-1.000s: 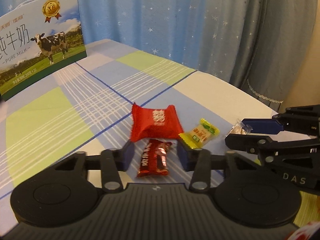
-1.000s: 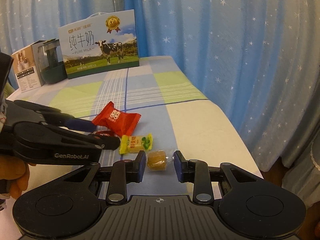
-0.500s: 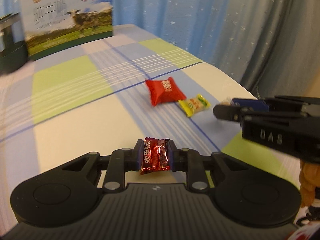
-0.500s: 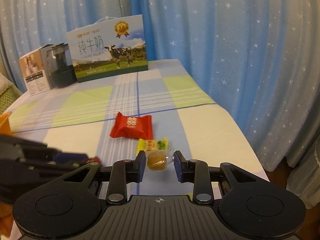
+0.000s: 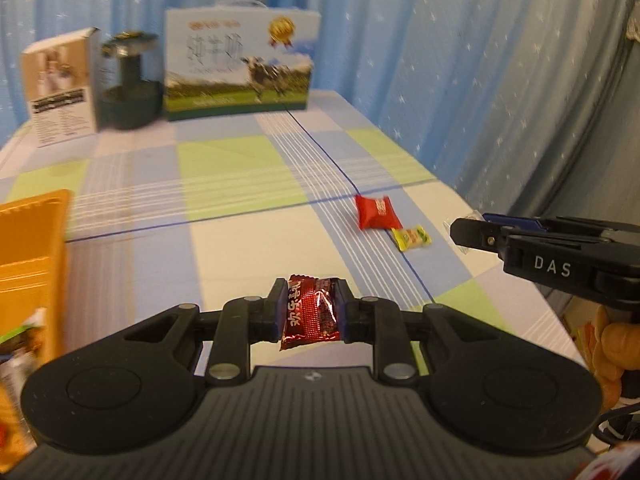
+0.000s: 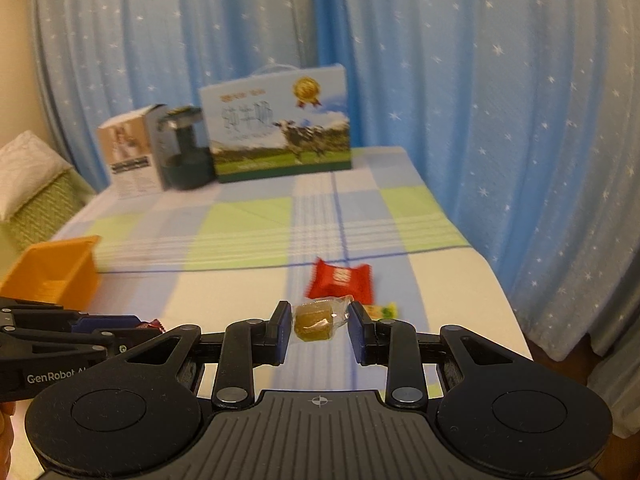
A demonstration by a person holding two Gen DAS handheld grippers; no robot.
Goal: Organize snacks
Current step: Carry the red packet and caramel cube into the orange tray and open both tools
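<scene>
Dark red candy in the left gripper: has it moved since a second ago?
Yes. The dark red candy, earlier lying beside the red packet, is now clamped and lifted, well away from it.

A checked tablecloth (image 5: 240,168) of pale blue, light green and white, crossed by thin white and dark blue lines, is seen. A dark red foil wrapper (image 5: 310,312) bears gold lettering. Farther right, a bright red packet (image 5: 376,212) with white marks and a yellow-green sweet (image 5: 412,237) are seen. An amber candy (image 6: 314,320) is wrapped in clear film. An orange bin (image 6: 52,272) stands left; blue curtains (image 6: 480,80) are dotted with white stars.
</scene>
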